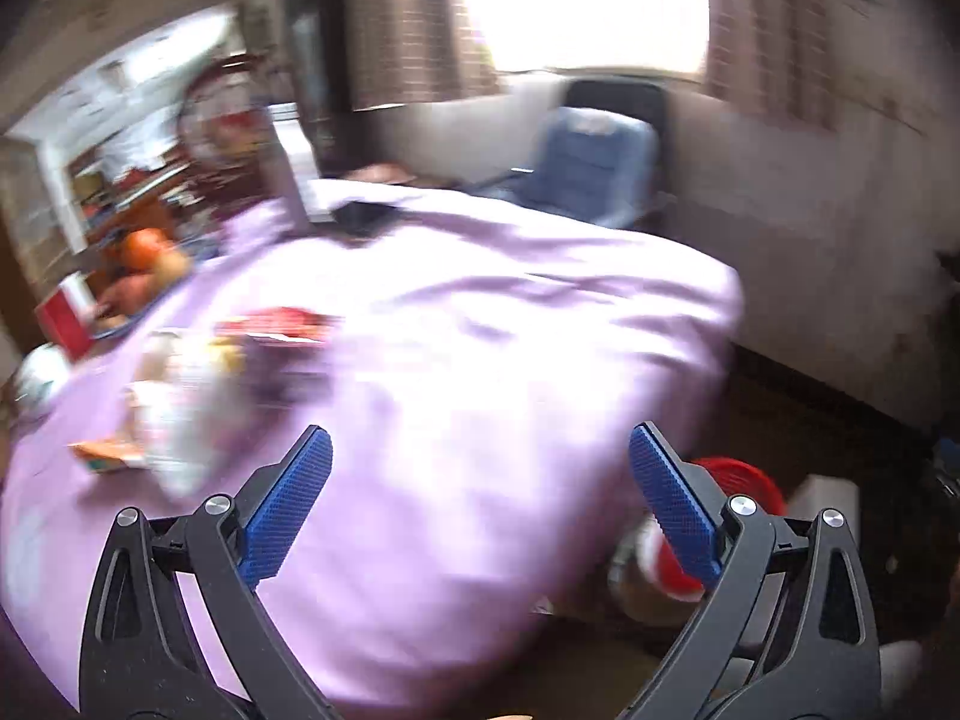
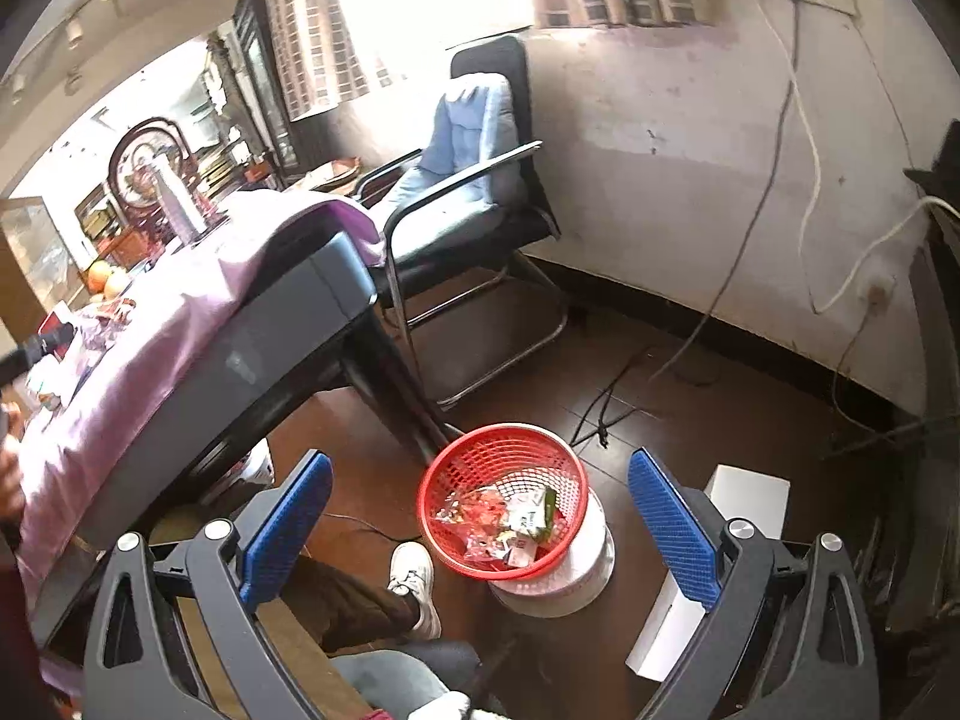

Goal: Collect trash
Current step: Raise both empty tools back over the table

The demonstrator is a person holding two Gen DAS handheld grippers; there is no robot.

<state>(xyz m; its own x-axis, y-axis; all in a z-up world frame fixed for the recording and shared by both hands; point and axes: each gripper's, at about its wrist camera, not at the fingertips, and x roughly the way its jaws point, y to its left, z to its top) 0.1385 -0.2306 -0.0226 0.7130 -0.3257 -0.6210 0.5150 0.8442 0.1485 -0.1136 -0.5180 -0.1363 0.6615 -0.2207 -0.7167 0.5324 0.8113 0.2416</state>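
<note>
Right tool point(image 2: 480, 516) wide open, empty, above red basket point(image 2: 503, 498) of wrappers. Left tool point(image 1: 480, 498) wide open, empty over bench point(image 1: 480, 330); wrappers point(image 1: 180, 408) at 10 o'clock. Likely between drops; next: left reaches for wrappers.

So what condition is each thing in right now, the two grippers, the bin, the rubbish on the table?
left gripper: open, holding nothing, above the purple tablecloth.
right gripper: open, holding nothing, above the floor.
red basket: upright on the floor, partly filled with wrappers.
trash on the table: loose on the cloth, blurred.
chair: unoccupied, blue cushion on it.
</note>
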